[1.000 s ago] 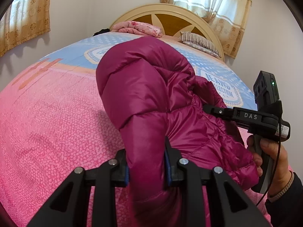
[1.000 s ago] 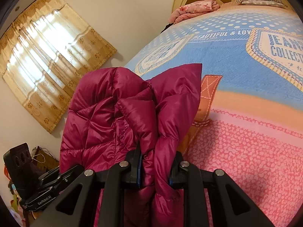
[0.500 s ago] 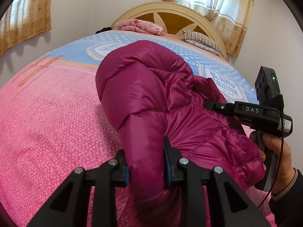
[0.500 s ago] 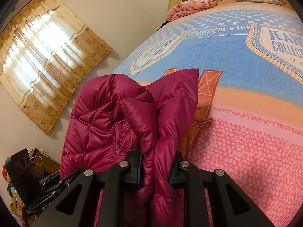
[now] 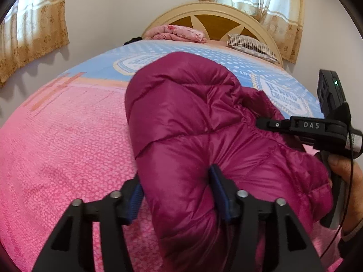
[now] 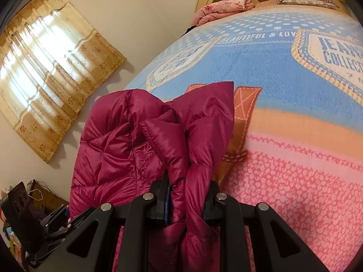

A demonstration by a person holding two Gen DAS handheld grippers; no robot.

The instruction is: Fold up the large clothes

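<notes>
In the left wrist view the left tongs [image 5: 178,196] stand nearest, and their jaws have just been opening. The padded fold of the jacket [image 5: 204,140] lies between them. On the left side a little gap shows between the blue pad and the cloth, so I judge this grip is let go or nearly so. In the right wrist view the right tongs [image 6: 187,200] are closed tight on a bunched edge of the jacket [image 6: 127,145], and the cloth hangs down between the two pads.

The dark red jacket lies on the near, pink part of the bed [image 5: 56,147], doubled over on itself into a thick bundle. It seems that one fold is laid down already. The bundle is still puffy and uneven, so I think more folding and some pressing flat are left to do.

At the right edge of the left view a hand [image 5: 347,181] holds the handle of the right tongs.

Farther away, a folded pink blanket [image 5: 179,34] and a striped pillow [image 5: 251,46] rest by the headboard [image 5: 211,9]. I see no box or basket for the clothes.
</notes>
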